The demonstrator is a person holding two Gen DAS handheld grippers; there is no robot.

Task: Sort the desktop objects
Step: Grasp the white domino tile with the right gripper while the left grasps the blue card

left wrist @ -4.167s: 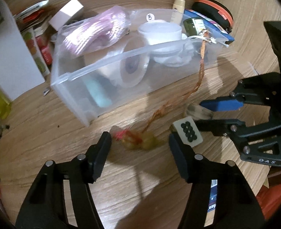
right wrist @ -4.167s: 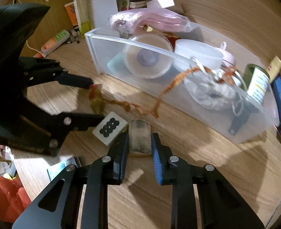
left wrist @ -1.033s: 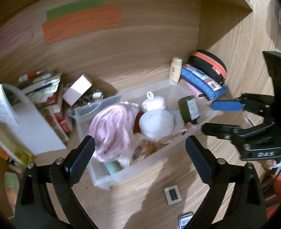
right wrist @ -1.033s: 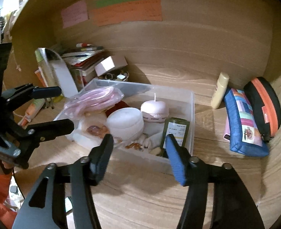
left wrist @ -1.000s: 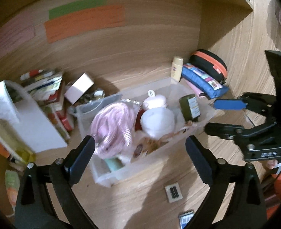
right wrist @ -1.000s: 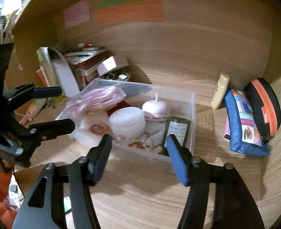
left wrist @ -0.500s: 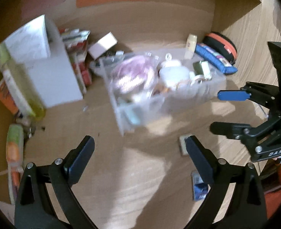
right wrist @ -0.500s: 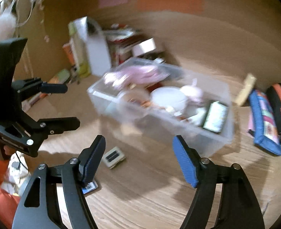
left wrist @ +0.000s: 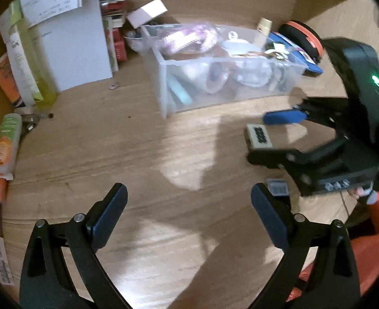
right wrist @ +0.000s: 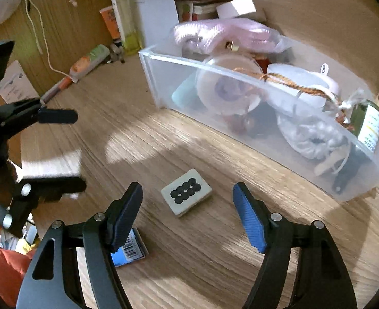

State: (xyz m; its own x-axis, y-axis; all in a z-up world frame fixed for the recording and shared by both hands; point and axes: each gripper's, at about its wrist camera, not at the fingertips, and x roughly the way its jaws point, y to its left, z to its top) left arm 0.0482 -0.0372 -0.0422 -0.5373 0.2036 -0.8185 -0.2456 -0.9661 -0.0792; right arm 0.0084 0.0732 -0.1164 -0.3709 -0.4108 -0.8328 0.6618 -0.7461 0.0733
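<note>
A white mahjong tile (right wrist: 186,192) with black dots lies on the wooden desk; it also shows in the left wrist view (left wrist: 259,136). My right gripper (right wrist: 188,215) is open, empty, just above and around the tile without touching it. My left gripper (left wrist: 186,211) is open and empty over bare desk, left of the right one. A clear plastic bin (right wrist: 241,77) behind the tile holds a pink bag (right wrist: 220,36), tape rolls, a white jar, a braided cord and a green bottle (right wrist: 368,126). A small blue packet (right wrist: 128,251) lies under the right gripper's left finger.
A white paper stand (left wrist: 70,49), books and a white box (left wrist: 148,13) crowd the back left. An orange-green tube (left wrist: 5,144) lies at the left edge. A blue pouch and an orange-black case (left wrist: 302,38) sit behind the bin.
Both grippers have dropped from high over the bin down to the desk in front of it. The right gripper now straddles the mahjong tile. The cord lies inside the bin.
</note>
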